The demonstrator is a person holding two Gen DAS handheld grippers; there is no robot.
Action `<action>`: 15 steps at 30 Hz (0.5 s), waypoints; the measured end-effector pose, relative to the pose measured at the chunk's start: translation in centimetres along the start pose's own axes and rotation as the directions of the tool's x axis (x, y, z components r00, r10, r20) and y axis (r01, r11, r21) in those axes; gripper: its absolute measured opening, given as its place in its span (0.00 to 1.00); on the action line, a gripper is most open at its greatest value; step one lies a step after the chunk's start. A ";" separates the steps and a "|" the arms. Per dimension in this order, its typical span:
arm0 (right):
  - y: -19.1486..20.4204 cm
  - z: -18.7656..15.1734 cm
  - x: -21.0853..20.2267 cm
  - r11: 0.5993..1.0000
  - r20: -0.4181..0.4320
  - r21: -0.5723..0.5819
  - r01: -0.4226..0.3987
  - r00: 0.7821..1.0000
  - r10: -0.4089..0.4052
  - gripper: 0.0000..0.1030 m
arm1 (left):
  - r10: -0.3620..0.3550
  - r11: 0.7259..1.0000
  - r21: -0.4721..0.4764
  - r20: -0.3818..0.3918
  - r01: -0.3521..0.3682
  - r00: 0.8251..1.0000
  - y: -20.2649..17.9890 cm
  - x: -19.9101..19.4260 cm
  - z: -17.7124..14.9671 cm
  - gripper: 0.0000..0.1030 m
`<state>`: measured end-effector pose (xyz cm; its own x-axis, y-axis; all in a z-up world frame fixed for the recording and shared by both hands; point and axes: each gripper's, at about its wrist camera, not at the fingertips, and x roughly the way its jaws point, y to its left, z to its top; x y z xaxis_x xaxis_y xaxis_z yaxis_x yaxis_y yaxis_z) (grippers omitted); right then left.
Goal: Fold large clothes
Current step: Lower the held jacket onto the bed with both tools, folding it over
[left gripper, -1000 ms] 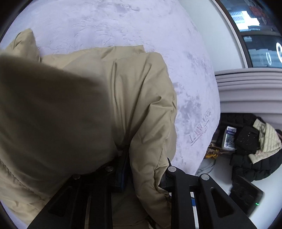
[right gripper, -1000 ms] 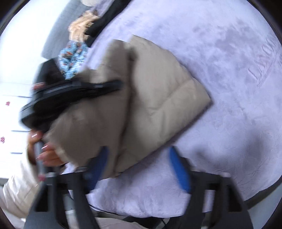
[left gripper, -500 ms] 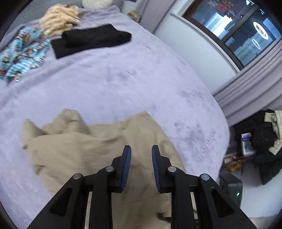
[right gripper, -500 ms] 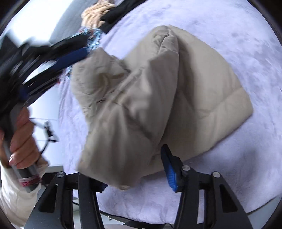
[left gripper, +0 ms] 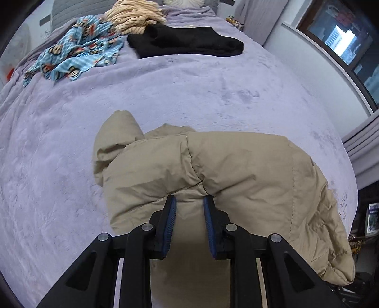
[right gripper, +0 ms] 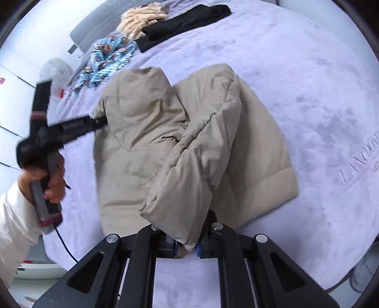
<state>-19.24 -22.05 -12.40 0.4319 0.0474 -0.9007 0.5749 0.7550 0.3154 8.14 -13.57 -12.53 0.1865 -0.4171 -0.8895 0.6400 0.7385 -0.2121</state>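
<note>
A beige padded jacket [left gripper: 236, 175] lies bunched on the lilac bed cover [left gripper: 165, 90]. It also shows in the right wrist view [right gripper: 184, 142], with the hood at the far left. My left gripper [left gripper: 187, 203] is just at the jacket's near edge, jaws slightly apart, nothing clamped between the blue pads. In the right wrist view the left gripper [right gripper: 99, 122] touches the hood's left side. My right gripper [right gripper: 187, 244] is shut on a sleeve end of the jacket and holds it lifted over the body.
At the far end of the bed lie a blue cartoon-print garment [left gripper: 78, 54], a folded black garment [left gripper: 189, 42] and a cream knitted one [left gripper: 135, 16]. A window [left gripper: 343, 45] and wall stand to the right. Dark items lie on the floor at right [left gripper: 372, 220].
My left gripper let go of the jacket and pulled back to the hood side. My right gripper closed on the sleeve end. The jacket settled lower on the bed.
</note>
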 end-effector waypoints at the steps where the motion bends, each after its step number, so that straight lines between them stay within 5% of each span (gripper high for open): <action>1: -1.0 -0.2 0.1 1.000 -0.007 0.026 0.012 1.000 -0.012 0.10 | -0.007 1.000 0.023 0.000 0.007 1.000 -1.5 0.8 0.5 0.24; 8: -9.6 -0.9 2.1 0.983 -0.057 0.185 0.004 0.998 0.006 0.13 | 0.022 0.991 0.132 0.004 -0.022 1.000 -9.8 5.4 1.9 0.24; 11: -12.3 -0.5 0.7 0.965 -0.054 0.258 -0.051 0.996 0.067 0.16 | 0.056 0.990 0.132 0.000 -0.056 0.998 -10.3 6.3 1.8 0.24; 15: -14.2 -0.4 -3.7 0.964 0.009 0.267 -0.011 1.000 0.009 0.21 | 0.044 0.995 0.089 -0.019 -0.043 0.999 -9.1 6.7 1.8 0.24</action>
<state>-29.25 -32.74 -13.71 0.4428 0.0482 -0.8953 0.7348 0.5528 0.3931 4.96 -24.01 -15.80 0.2002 -0.3735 -0.9058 0.6955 0.7053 -0.1371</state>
